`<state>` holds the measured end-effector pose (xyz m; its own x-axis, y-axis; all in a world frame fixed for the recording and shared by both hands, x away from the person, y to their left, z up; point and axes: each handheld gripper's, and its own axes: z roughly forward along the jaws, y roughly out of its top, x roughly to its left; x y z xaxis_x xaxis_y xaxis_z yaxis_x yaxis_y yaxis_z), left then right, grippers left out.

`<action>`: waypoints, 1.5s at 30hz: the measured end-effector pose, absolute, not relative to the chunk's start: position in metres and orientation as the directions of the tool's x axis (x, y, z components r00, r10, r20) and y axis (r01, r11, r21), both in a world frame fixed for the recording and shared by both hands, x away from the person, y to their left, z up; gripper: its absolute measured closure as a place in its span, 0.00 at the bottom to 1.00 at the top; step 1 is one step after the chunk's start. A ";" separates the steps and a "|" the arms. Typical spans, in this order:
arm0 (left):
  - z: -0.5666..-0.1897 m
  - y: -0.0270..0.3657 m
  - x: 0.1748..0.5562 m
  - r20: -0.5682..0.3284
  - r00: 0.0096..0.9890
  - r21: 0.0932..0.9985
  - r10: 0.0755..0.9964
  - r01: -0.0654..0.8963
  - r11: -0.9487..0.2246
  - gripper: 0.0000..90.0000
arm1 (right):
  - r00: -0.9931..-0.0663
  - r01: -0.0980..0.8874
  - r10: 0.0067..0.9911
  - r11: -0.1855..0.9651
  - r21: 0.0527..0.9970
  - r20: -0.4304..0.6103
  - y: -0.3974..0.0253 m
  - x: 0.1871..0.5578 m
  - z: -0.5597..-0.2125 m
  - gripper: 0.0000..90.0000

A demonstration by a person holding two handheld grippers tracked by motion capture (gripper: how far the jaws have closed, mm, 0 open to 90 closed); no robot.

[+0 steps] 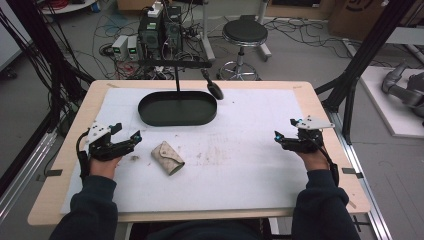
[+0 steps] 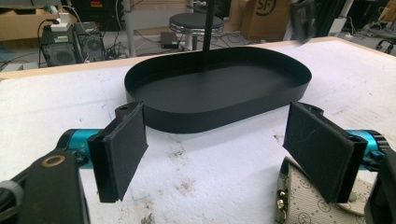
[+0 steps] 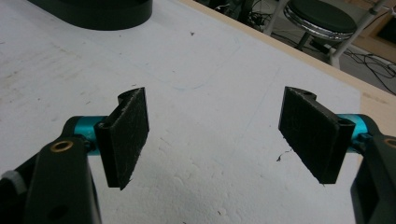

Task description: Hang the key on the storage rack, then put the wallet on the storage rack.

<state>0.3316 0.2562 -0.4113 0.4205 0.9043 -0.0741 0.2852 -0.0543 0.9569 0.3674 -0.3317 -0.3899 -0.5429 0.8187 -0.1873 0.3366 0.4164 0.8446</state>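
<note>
The beige wallet point(image 1: 167, 157) lies just right of the left gripper point(image 1: 129, 137), jaws apart.

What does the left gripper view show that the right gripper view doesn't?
Left gripper view alone: the beige wallet lying beside its right finger, the whole oval black tray with a thin black post rising from it, and a cardboard box behind.

Right gripper view alone: bare white mat between its fingers, with just a corner of the tray at the top edge.

Both share: open black fingers with nothing between them, the white mat, the wooden table edge, and the black stool on the floor.
</note>
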 end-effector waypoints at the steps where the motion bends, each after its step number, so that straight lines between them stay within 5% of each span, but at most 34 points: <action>1: -0.411 0.257 0.332 -0.074 0.422 0.957 0.904 0.285 -0.055 0.23 | -0.538 0.338 0.822 0.411 0.847 -0.184 -0.332 0.367 -0.390 0.27; 18: -0.410 0.243 0.329 -0.103 0.444 0.948 0.890 0.315 -0.047 0.25 | -0.510 0.360 0.841 0.398 0.844 -0.180 -0.335 0.365 -0.392 0.27; 39: -0.438 0.196 0.326 -0.251 0.445 0.783 0.860 0.616 -0.090 0.29 | -0.522 0.354 0.833 0.405 0.843 -0.182 -0.333 0.365 -0.393 0.27; 40: -0.438 0.196 0.326 -0.271 0.455 0.775 0.849 0.626 -0.088 0.37 | -0.523 0.355 0.832 0.409 0.840 -0.184 -0.332 0.365 -0.393 0.28; 45: -0.439 0.191 0.327 -0.284 0.477 0.754 0.832 0.647 -0.114 0.39 | -0.525 0.352 0.829 0.416 0.838 -0.191 -0.331 0.364 -0.393 0.28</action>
<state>0.3273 0.1914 -0.4389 0.4768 0.8321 -0.2835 0.6471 -0.1140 0.7538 0.3639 -0.3312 -0.3929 -0.5253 0.8292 -0.1912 0.3523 0.4164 0.8381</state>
